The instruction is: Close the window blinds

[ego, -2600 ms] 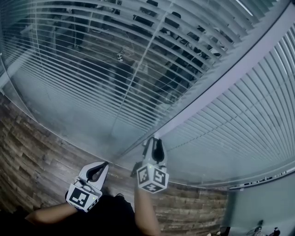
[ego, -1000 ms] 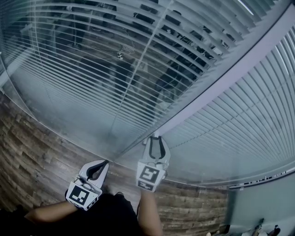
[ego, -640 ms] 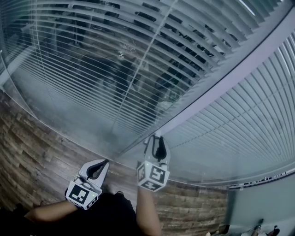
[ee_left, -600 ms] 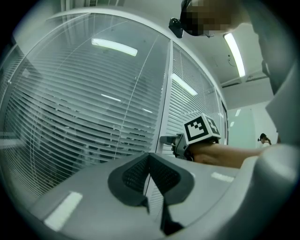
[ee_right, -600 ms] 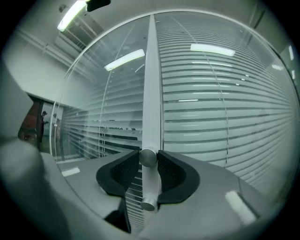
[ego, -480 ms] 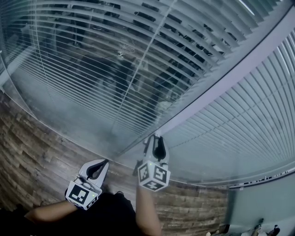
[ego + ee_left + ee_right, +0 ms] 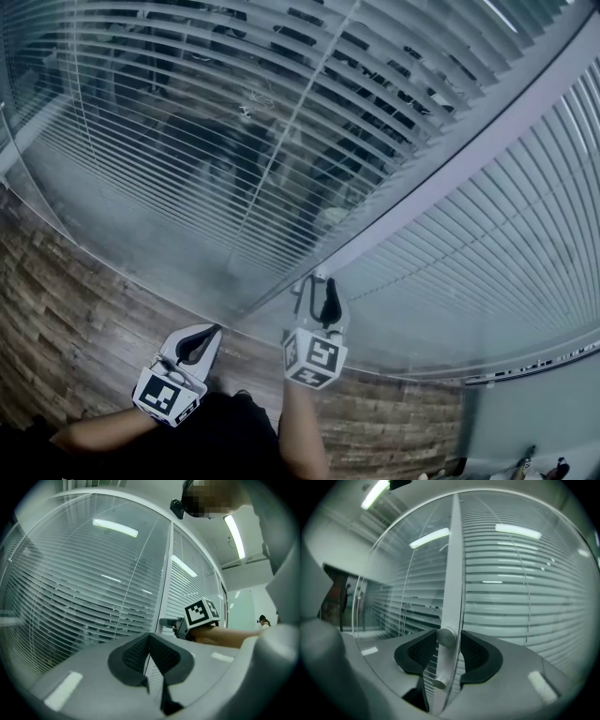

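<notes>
White slatted blinds (image 7: 234, 141) hang behind glass left of a grey upright frame (image 7: 450, 178); their slats are tilted part open, with dark gaps between them. The blinds (image 7: 487, 272) right of the frame look flatter and paler. A round metal knob (image 7: 446, 637) sticks out of the frame (image 7: 452, 573), with a smaller stud (image 7: 439, 683) below it. My right gripper (image 7: 319, 281) (image 7: 449, 633) is up against the frame with the knob between its pads; its jaws are opening, and a thin gap shows at the right pad. My left gripper (image 7: 211, 333) (image 7: 150, 637) hangs lower left, shut and empty.
Wood-plank floor (image 7: 84, 309) runs along the foot of the glass wall. The right gripper's marker cube (image 7: 201, 613) shows beside the frame in the left gripper view. A person (image 7: 261, 619) stands far off at the right, under ceiling strip lights (image 7: 236, 536).
A second ago the right gripper was rolled to one side on the knob; it has turned back. The left gripper has stayed put.
</notes>
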